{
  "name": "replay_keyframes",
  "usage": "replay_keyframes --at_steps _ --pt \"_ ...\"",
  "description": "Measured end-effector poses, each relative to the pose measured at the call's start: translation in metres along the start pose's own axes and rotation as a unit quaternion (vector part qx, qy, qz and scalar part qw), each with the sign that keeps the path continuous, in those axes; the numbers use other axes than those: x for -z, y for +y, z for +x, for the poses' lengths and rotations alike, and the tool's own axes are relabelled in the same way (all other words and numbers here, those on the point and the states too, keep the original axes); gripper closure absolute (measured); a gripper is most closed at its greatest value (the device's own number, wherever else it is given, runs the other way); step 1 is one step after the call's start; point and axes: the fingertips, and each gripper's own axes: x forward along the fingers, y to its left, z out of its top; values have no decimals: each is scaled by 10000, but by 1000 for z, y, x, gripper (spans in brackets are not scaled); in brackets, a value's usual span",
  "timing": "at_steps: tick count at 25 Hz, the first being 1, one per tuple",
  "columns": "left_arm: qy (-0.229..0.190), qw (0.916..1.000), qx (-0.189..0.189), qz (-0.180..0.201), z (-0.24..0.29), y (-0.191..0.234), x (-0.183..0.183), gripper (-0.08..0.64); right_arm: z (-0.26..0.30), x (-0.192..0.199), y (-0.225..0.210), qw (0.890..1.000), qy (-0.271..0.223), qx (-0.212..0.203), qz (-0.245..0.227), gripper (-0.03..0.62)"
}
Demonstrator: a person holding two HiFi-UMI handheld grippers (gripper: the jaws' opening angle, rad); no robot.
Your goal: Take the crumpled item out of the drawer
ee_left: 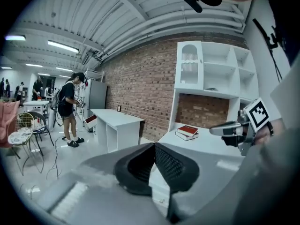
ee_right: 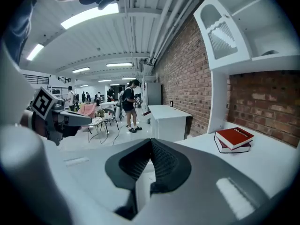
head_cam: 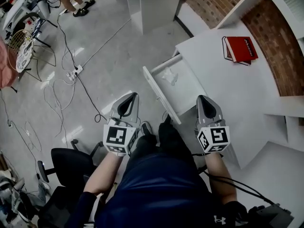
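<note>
The white desk (head_cam: 209,65) filled the frame's right, its drawer (head_cam: 187,93) open at centre; the crumpled item (head_cam: 170,76) lay inside; below, your left gripper (head_cam: 130,98) and right gripper (head_cam: 204,99) were closed, empty.

Red brick wall (ee_right: 187,74) noted ahead and right of the right jaws. A white shelf unit (ee_right: 243,27) is fixed against it, above a white desk (head_cam: 213,65) lying ahead of those jaws. A second white desk (ee_right: 166,118) is seen further off, straight beyond the jaws, against the same wall. Floor (head_cam: 104,61) recorded as pale grey and glossy, crossed by loose cables (head_cam: 90,96) ahead and left of the left jaws, a power strip (head_cam: 76,71) among them. A wire chair (ee_left: 23,135) is set far left. The white ribbed ceiling (ee_left: 154,3) is lit by strip lights (ee_right: 89,15). A black office chair (head_cam: 71,163) is placed behind the left jaws.
</note>
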Motion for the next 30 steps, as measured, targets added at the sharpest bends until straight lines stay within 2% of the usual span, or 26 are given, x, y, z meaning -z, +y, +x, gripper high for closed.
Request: replay_keyframes --at_steps 9,14,18,23,30 --pt "616 9967 -534 -17 41 8 23 558 84 69 -23 9933 928 -682 -84 589" --pt "906 9927 -790 -7 54 8 45 558 122 108 -34 9850 1337 -1072 -193 589" --pt "1143 9888 -950 -161 57 9 71 558 144 139 -31 9768 1662 -1321 -276 589" --pt "1440 9839 -991 -382 63 9 101 557 167 173 -24 9668 2034 -1473 -474 589" --pt "1731 9809 -770 -445 79 24 122 557 199 215 -23 9537 2615 -1372 -571 568"
